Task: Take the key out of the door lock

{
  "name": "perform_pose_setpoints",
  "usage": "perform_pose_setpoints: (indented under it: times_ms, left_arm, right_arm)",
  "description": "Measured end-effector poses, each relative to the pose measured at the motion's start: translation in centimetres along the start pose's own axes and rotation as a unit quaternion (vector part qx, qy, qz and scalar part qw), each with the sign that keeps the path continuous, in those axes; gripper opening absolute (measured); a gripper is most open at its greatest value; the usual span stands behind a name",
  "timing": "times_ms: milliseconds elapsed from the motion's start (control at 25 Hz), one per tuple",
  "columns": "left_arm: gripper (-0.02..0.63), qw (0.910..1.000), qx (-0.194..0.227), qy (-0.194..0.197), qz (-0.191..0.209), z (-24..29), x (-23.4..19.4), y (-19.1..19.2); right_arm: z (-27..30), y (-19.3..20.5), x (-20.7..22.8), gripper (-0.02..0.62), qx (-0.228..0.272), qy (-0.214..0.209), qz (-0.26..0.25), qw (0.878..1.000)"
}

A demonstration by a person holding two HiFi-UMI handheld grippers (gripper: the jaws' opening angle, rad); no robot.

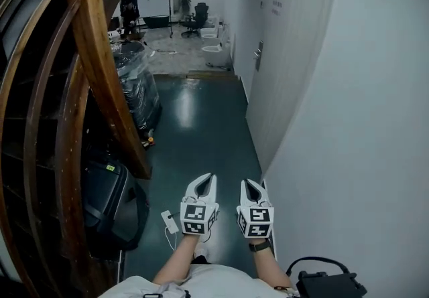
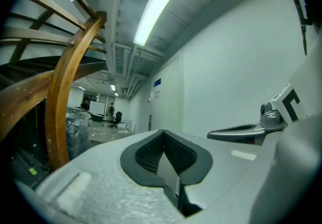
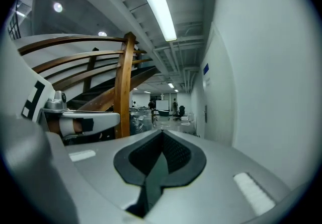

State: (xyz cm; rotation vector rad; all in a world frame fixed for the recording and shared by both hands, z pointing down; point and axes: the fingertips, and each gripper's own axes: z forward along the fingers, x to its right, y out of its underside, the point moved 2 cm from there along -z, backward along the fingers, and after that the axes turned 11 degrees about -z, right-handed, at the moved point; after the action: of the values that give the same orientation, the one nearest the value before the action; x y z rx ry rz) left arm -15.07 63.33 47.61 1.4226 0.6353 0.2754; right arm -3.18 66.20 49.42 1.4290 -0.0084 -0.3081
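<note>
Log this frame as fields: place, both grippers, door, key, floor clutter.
place: corridor, wooden staircase on the left, white wall on the right
left gripper: shut, empty
right gripper: shut, empty, beside the left one
door: ahead in the right wall, not yet reached
key: too far off to make out
floor clutter: black bag, plastic-wrapped bundle, both by the stairs

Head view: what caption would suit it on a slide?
Left gripper and right gripper, both shut, in a corridor between staircase and door.
</note>
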Motion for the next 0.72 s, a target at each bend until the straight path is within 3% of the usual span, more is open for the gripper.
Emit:
perform_pose_setpoints:
  times_ms: [280,520,720]
  left_arm:
    - [0.0,0.9986,0.006,-0.052,-0.001,1.4,-7.4,-1.3]
    - [0.0,0.9993,0.013,-0.036,0.004,6.2,-11.9,-4.0]
    - [0.0,0.9997,0.001,-0.023,0.0,9.7,-13.1,-4.2]
  right_arm:
    - [7.9,-1.7,-5.0,0.0,0.003,-0.072,-0.02,0.997]
    - [14.7,-4.8,-5.6,0.0,0.02,-0.07,-0.041,0.997]
    - [16.5,-5.6,-5.6,0.0,0.011,-0.068,-0.071,0.995]
